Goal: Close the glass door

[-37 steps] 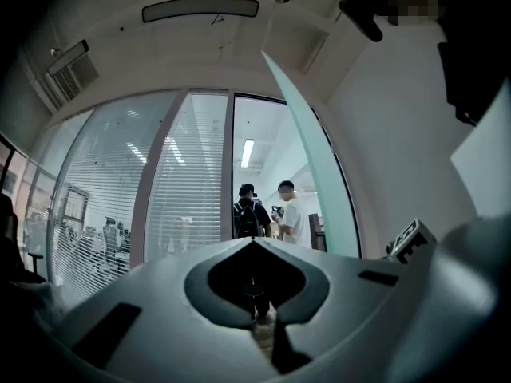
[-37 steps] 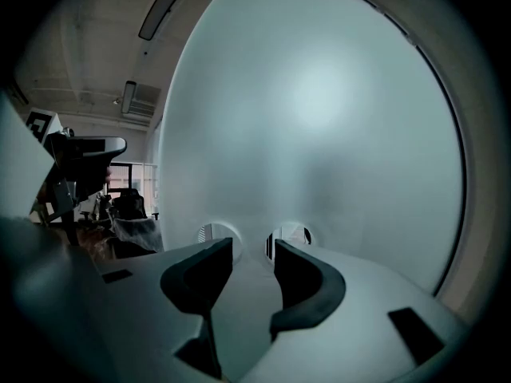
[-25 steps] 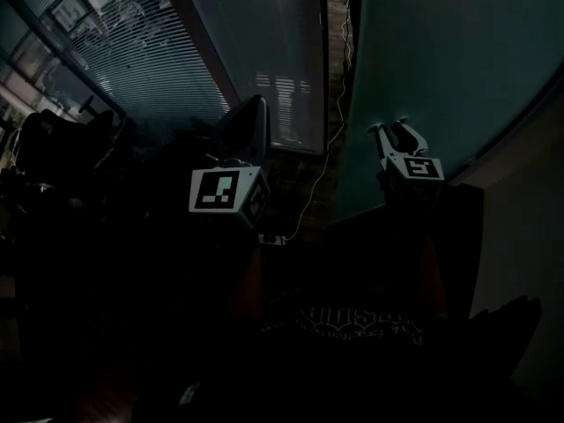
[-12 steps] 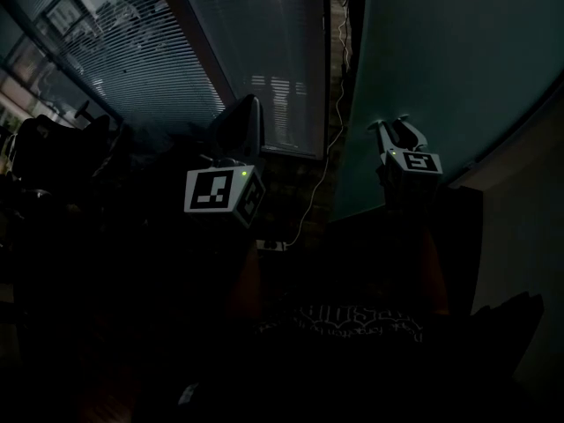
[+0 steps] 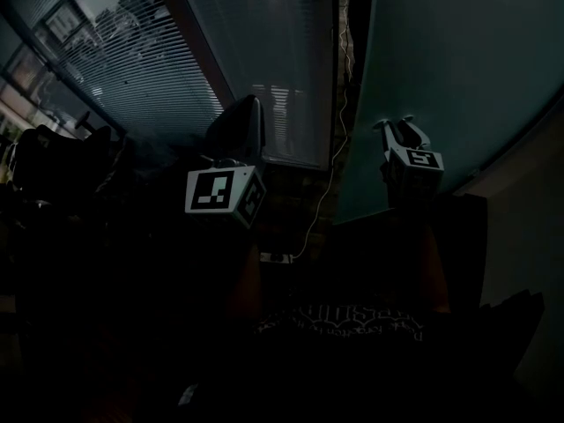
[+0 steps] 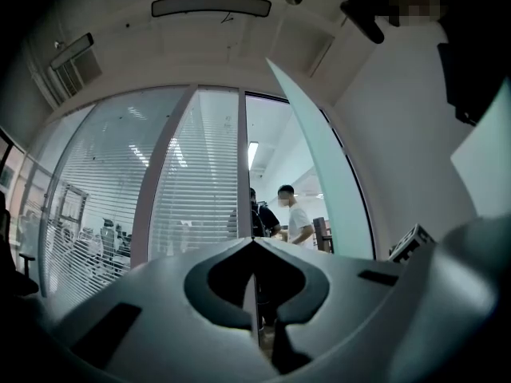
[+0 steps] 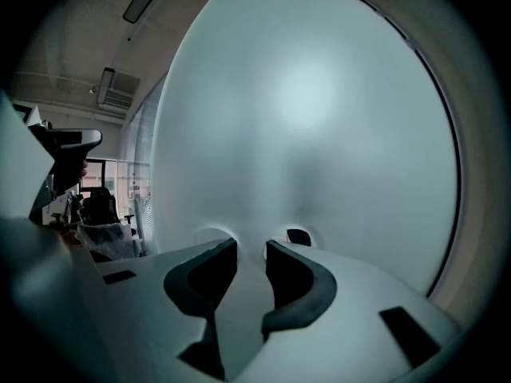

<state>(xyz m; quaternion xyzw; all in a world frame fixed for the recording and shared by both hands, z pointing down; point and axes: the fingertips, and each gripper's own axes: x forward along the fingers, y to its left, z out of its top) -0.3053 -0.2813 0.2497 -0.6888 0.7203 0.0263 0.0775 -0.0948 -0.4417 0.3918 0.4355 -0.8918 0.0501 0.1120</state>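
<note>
At the right of the head view, the frosted glass door point(image 5: 441, 51) fills the upper corner. It is swung clear of the blind-covered glass partition point(image 5: 256, 51), with a dark gap between the two. The right gripper point(image 5: 398, 123) points at the lower part of the door, and in this view its tips lie on the pane.

The right gripper view places the pane directly ahead, filling nearly the whole field. The jaws are parted by a narrow gap and grasp nothing; only frosted glass shows between them. Pale reflections of both tips sit on the glass right beside the tips. The tips are therefore at the pane or just off it; actual contact cannot be confirmed.

The left gripper point(image 6: 254, 242) is held to the left of the door, apart from it, and is aimed at the opening. Its jaws are clenched tip to tip, with nothing between them.

Only the left gripper view shows the door nearly edge-on, as a pale slanted panel to the right of the opening. It also shows two people point(image 6: 283, 214) standing beyond the opening in a lit room. The head view is dark, but it alone shows both grippers together, and a cable point(image 5: 344, 113) hanging in the gap beside the door. The right gripper view adds a dark office chair point(image 7: 101, 206) at far left.
</note>
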